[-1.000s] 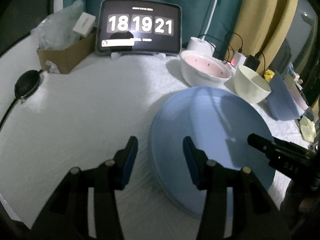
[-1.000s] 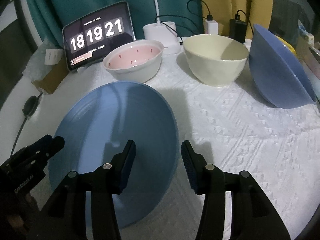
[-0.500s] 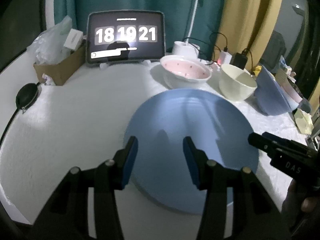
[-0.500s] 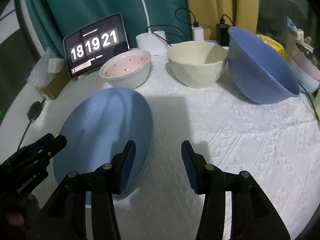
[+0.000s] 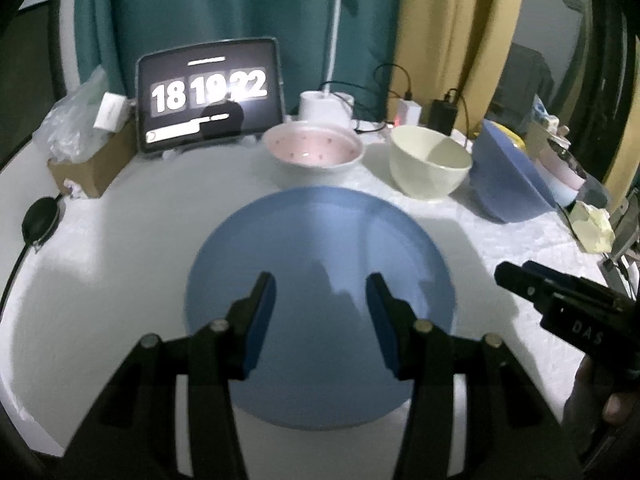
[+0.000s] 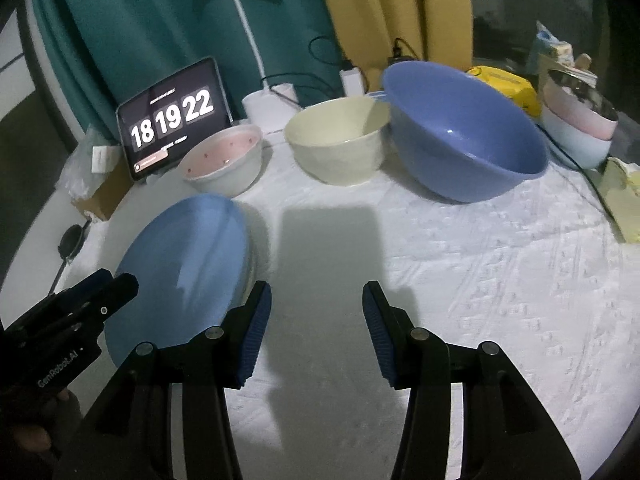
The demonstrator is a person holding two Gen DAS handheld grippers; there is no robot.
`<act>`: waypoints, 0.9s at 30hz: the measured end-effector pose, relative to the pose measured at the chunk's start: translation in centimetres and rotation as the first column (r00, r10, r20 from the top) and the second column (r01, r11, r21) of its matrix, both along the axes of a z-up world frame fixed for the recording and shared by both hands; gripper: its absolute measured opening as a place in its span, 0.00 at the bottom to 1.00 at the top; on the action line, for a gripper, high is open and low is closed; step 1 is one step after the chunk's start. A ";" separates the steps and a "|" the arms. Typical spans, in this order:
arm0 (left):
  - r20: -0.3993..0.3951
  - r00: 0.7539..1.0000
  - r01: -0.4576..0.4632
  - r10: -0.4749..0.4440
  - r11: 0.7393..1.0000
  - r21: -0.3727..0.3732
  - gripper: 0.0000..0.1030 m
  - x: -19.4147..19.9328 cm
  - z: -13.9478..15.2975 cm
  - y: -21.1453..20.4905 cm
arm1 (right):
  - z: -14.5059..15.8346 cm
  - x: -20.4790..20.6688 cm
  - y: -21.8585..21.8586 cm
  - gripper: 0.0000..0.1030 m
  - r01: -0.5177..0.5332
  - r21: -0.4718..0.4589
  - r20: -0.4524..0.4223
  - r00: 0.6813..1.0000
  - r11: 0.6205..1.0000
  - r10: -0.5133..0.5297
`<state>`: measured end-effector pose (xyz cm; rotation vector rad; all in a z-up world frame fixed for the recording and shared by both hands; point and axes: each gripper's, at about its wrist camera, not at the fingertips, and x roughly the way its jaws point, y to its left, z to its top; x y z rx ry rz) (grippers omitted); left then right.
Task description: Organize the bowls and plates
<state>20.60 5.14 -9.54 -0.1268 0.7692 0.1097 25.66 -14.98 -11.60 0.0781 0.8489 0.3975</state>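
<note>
The blue plate [image 5: 320, 280] is seen flat on the white cloth [image 6: 460, 264], in front of the tablet [image 5: 208, 92] reading "18 19 22". The left gripper [image 5: 320, 312], marked "GenRobot.AI", and the right gripper [image 6: 316, 316], marked "DAS", are both spread, empty.

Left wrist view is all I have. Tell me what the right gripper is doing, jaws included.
Observer: The right gripper is open. Nothing is between its jaws, and only bare white cloth lies ahead of it.
Operator: Now report the inside of the big blue bowl.
Observer: The big blue bowl leans with its opening toward the right wrist camera, and nothing shows inside it.
</note>
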 end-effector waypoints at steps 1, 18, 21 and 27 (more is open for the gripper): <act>0.001 1.000 0.005 -0.005 1.000 0.003 0.47 0.0 0.1 -0.4 | 0.0 0.1 -0.5 0.48 0.006 0.003 0.001 1.000 1.000 -0.006; 0.039 0.992 0.119 -0.121 0.992 0.038 0.47 3.2 2.1 -6.4 | 1.4 2.0 -7.5 0.48 0.114 0.037 0.043 0.992 0.993 -0.115; 0.051 0.989 0.139 -0.141 0.989 0.050 0.47 4.1 2.7 -7.6 | 1.6 2.4 -8.7 0.48 0.139 0.032 0.057 0.988 0.990 -0.141; 0.073 0.981 0.172 -0.177 0.983 0.066 0.47 5.4 3.5 -9.8 | 2.3 3.4 -11.5 0.48 0.188 0.044 0.075 0.979 0.981 -0.191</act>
